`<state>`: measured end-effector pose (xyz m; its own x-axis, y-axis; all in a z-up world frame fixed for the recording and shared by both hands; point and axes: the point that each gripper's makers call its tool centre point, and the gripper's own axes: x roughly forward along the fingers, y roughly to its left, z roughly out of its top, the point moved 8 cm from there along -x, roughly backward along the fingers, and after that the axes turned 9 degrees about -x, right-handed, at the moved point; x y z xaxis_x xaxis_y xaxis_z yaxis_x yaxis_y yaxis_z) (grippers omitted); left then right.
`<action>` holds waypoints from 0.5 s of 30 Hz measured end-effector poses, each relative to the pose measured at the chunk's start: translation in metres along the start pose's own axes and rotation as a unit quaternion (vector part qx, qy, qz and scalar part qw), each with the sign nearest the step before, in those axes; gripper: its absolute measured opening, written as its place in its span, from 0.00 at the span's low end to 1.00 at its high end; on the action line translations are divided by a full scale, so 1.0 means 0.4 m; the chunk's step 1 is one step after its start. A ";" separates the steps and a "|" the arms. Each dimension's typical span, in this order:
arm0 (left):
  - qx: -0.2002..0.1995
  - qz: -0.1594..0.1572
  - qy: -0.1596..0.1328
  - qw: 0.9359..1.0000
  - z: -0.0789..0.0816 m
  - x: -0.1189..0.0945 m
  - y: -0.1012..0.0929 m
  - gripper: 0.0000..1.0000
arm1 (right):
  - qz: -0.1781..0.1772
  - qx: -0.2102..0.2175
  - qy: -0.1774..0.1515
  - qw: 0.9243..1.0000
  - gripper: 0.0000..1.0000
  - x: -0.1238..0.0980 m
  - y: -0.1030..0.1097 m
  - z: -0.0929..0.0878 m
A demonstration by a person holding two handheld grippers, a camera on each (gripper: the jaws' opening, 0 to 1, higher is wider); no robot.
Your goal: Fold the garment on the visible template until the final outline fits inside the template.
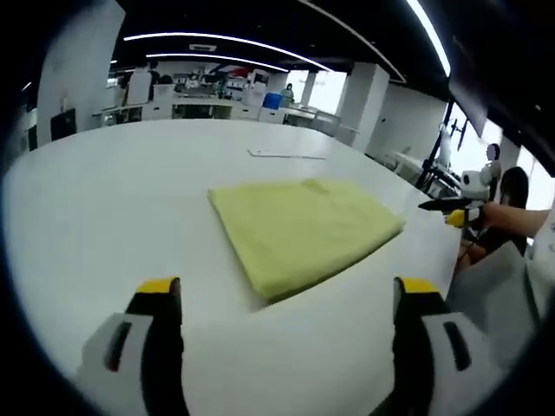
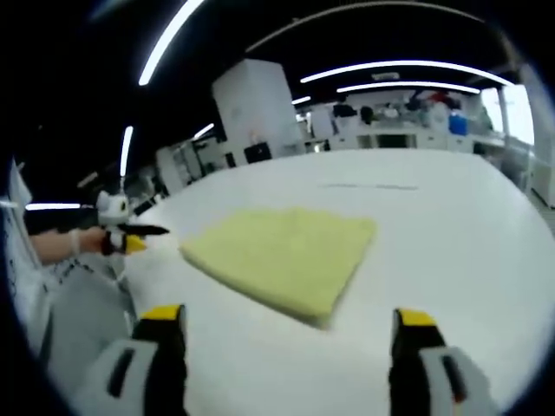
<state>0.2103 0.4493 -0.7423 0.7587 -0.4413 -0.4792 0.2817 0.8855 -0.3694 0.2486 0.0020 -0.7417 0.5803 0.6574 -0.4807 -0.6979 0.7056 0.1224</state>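
Yellow-green cloth, the folded garment [image 1: 302,232], is lying as a compact rectangle on the white table [image 1: 113,199] in the left gripper view, a little right of centre and just beyond the left gripper [image 1: 290,299], whose yellow-tipped jaws are standing wide apart with nothing between them; the right gripper [image 1: 457,211] is showing at the far right, off the table's edge, its jaw state too small to tell there. In the right gripper view the garment is sitting mid-table, and the right gripper's own jaws are spread and holding nothing, while the left gripper is hovering at the left edge. No template outline is showing clearly around the cloth, so the fold looks finished; checking well means keeping both grippers clear and the garment in sight.
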 end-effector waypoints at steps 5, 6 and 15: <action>0.005 -0.003 0.005 1.000 -0.006 0.003 -0.008 0.99 | -0.001 0.004 0.000 1.000 0.99 -0.006 -0.002 -0.003; 0.004 -0.004 0.006 1.000 -0.007 0.003 -0.011 0.99 | -0.001 0.006 0.000 1.000 0.99 -0.008 -0.001 -0.004; 0.008 -0.006 0.007 1.000 -0.003 0.004 -0.032 0.99 | -0.003 0.010 -0.003 1.000 0.99 -0.017 -0.009 -0.006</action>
<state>0.2073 0.4370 -0.7393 0.7475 -0.4536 -0.4852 0.3003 0.8824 -0.3622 0.2462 -0.0055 -0.7410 0.5871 0.6546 -0.4763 -0.6860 0.7147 0.1367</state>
